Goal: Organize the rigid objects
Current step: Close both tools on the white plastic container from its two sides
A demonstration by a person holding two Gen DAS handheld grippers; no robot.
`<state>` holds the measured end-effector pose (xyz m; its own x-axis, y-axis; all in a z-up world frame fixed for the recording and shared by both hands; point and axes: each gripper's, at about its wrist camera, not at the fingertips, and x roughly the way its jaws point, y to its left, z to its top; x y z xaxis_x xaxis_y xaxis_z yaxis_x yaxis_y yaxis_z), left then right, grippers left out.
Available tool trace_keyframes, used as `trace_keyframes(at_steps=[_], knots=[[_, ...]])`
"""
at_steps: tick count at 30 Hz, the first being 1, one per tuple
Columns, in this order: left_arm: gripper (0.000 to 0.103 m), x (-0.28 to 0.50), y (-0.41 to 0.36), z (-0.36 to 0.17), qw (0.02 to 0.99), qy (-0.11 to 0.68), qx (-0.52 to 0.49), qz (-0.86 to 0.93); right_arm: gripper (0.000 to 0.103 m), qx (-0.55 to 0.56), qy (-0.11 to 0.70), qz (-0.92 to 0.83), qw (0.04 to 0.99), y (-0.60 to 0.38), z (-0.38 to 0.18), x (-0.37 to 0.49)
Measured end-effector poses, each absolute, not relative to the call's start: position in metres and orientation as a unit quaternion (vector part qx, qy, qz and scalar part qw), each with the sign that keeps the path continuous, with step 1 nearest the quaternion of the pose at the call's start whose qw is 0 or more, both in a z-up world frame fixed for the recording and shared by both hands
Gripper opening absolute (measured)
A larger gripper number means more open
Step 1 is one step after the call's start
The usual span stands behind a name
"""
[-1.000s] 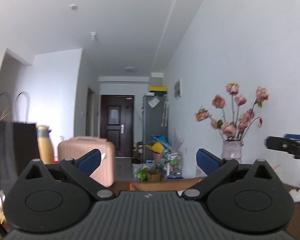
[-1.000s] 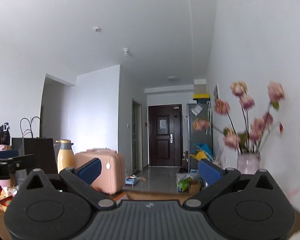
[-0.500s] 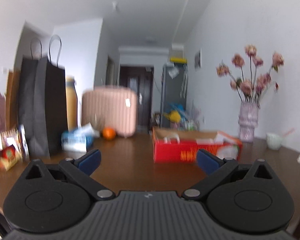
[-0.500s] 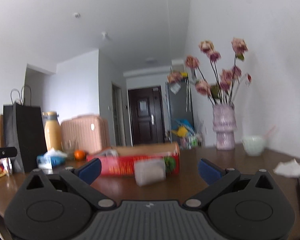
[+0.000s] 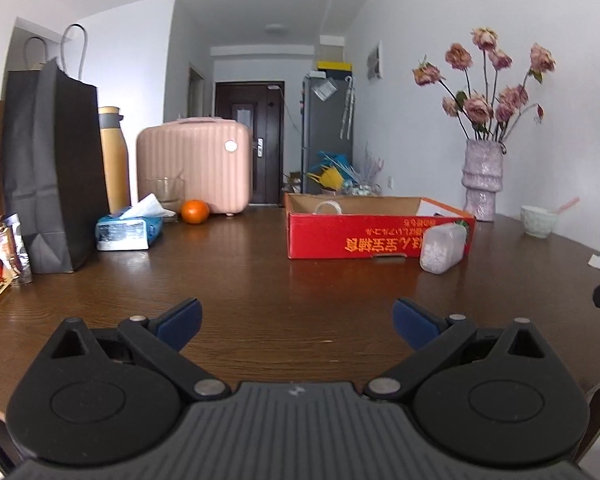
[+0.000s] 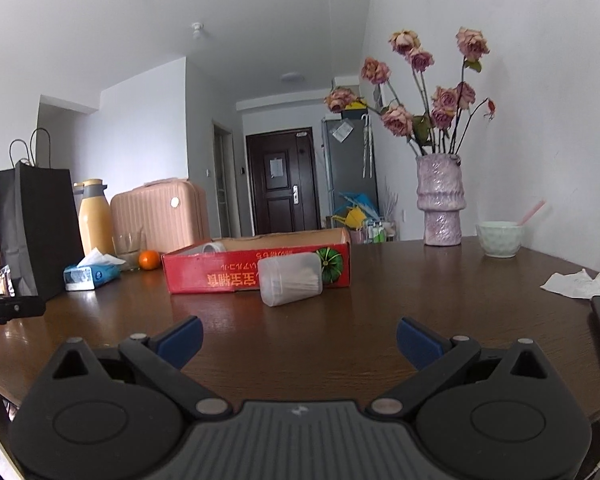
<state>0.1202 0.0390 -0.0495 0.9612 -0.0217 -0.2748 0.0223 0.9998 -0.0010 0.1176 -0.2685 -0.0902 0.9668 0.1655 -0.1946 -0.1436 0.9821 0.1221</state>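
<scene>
Both grippers, left (image 5: 295, 322) and right (image 6: 299, 340), hover with jaws spread and empty, facing the plastic jar (image 6: 291, 278) lying beside the red box (image 6: 255, 266), probably its destination.

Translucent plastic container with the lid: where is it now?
The translucent plastic container lies on its side on the brown wooden table, against the red cardboard box's front, ahead of the right gripper.
</scene>
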Motion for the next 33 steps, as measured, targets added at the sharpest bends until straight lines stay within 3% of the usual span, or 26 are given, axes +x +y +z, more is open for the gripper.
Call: trace_keyframes(at_steps=[13, 19, 21, 26, 31, 33], knots=[[0.103, 0.197, 0.001, -0.035, 0.981, 0.184, 0.003, -0.067, 0.101, 0.076, 0.15, 0.079, 0.983, -0.286, -0.073, 0.188], [0.103, 0.259, -0.019, -0.027, 0.964, 0.238, -0.038, -0.114, 0.089, 0.093, 0.206, 0.097, 0.969, -0.297, -0.065, 0.247], [0.097, 0.285, -0.024, -0.025, 0.95, 0.272, -0.068, -0.136, 0.086, 0.102, 0.222, 0.11, 0.963, -0.301, -0.06, 0.27], [0.066, 0.357, -0.032, -0.025, 0.9, 0.354, -0.18, -0.181, 0.072, 0.115, 0.254, 0.146, 0.949, -0.304, -0.05, 0.337], [0.056, 0.412, -0.053, -0.03, 0.863, 0.392, -0.238, -0.213, 0.055, 0.153, 0.274, 0.178, 0.933, -0.305, -0.048, 0.407], [0.048, 0.427, -0.06, -0.033, 0.855, 0.398, -0.25, -0.221, 0.04, 0.173, 0.292, 0.19, 0.921, -0.304, -0.051, 0.428]])
